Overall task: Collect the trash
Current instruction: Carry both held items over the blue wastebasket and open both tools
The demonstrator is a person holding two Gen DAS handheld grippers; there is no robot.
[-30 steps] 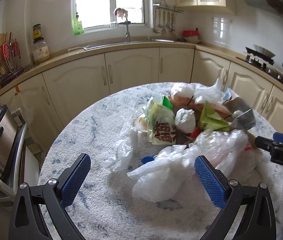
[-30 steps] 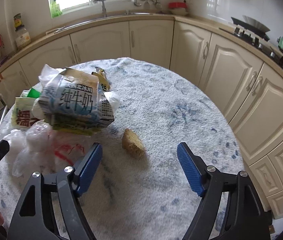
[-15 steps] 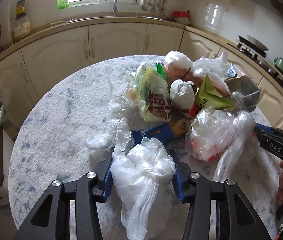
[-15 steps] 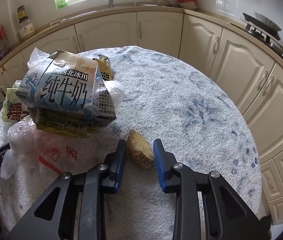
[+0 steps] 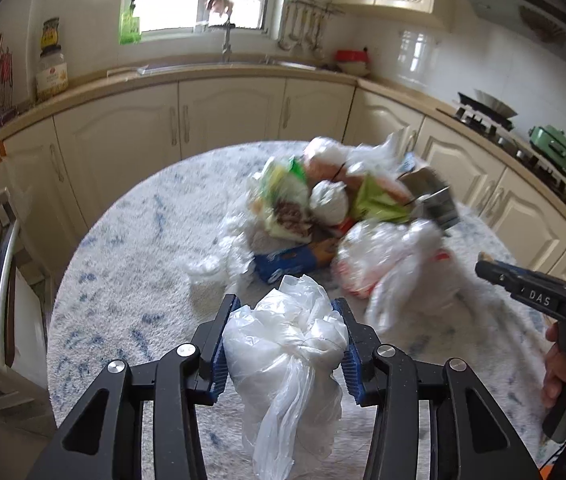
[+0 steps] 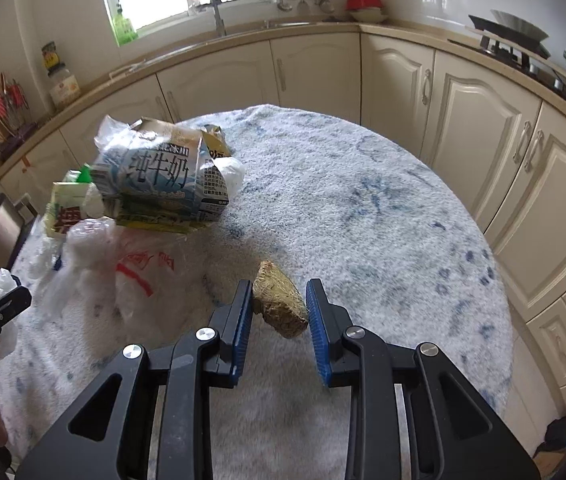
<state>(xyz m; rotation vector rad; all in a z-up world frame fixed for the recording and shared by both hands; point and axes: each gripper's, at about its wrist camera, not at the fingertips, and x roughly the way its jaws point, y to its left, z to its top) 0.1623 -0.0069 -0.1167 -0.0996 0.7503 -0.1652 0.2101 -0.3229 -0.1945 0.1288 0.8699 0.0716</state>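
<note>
both pairs of jaws stood wide a second ago with nothing between them; since then they have closed onto trash, the left ones tightening a little more in the last half second, and the knotted bag that lay on the cloth now hangs clear of it.

on your left, the left gripper [image 5: 283, 340] is clamped across the knotted white plastic bag [image 5: 285, 344], blue pads pressing its bulging sides just above the knot, so the loose tail dangles below. holding the fat part rather than the tail probably keeps thin film from slipping out. beyond it sits the trash pile [image 5: 339, 216] on the fluffy round table cover [image 5: 131, 280]: a blue wrapper [image 5: 287, 266], green packets, tied white bundles and a clear bag with red print [image 5: 379, 256], all blurred in this view.

further right, from the other camera, the crushed milk carton [image 6: 159, 184] rests on top of that heap, and the clear bag spreads toward your right gripper [image 6: 279, 312]. that one pinches a brown crumbly chunk [image 6: 279, 300], likely old bread or cake, gripped at its nearer half with the far end jutting forward. it looks barely off the cloth; i cannot tell for sure. the light squeeze suits something that crumbles.

no bin shows in either view.
</note>
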